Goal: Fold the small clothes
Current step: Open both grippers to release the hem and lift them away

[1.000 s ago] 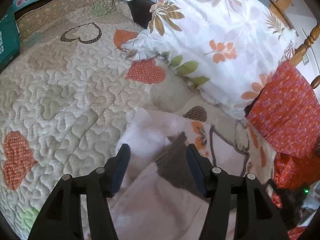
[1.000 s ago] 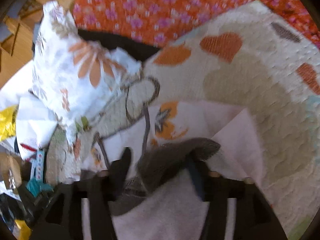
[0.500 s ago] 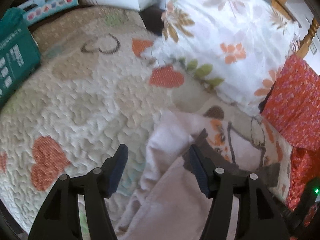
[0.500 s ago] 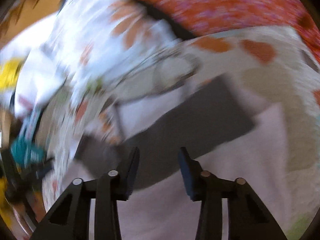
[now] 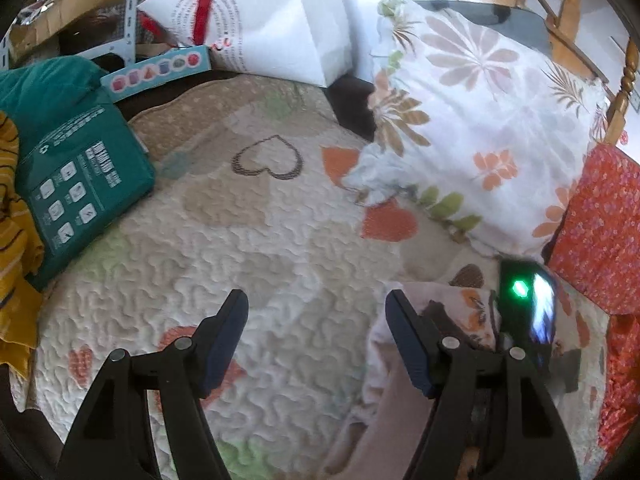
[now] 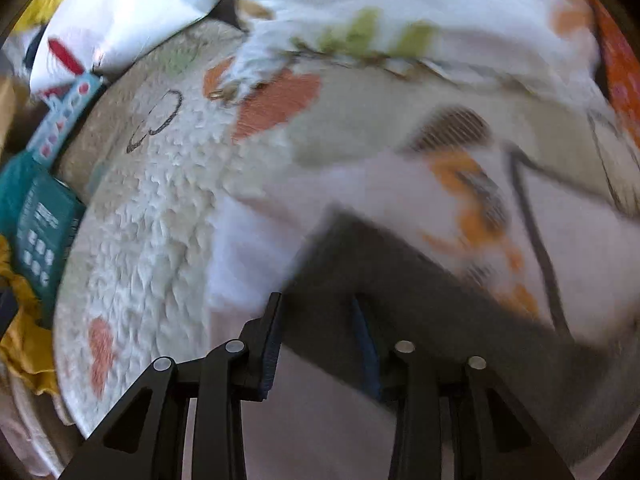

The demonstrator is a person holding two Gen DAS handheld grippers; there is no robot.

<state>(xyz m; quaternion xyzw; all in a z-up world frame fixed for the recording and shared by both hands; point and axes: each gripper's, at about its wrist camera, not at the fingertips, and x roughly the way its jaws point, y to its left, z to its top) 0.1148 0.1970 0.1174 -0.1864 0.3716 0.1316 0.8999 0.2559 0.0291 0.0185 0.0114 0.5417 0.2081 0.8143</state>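
- At nine o'clock in the left wrist view, a teal printed package (image 5: 76, 196) and a yellow striped cloth (image 5: 16, 240) crowded the edge of the cream quilted bedspread with heart patches (image 5: 260, 248).
- From there to the centre the quilt lay bare, the widest open room.
- The left gripper (image 5: 316, 336) hung over that bare quilt, its jaws opening with nothing between them.
- At five o'clock the pale pink small garment with a dark grey band (image 5: 384, 412) lay on the quilt, touching the right-hand finger's outer side.
- At twelve o'clock a white paper bag (image 5: 276, 28) stood at the far edge; at two o'clock a white floral pillow (image 5: 480, 136) closed in that side.
- At three o'clock sat an orange-red flowered cushion (image 5: 600, 232), with wooden bed posts (image 5: 624, 80) behind.
- In the blurred right wrist view, the right gripper (image 6: 316, 344) had its jaws opening, the garment's dark grey band (image 6: 420, 292) between them; I cannot tell whether the pads pressed it.
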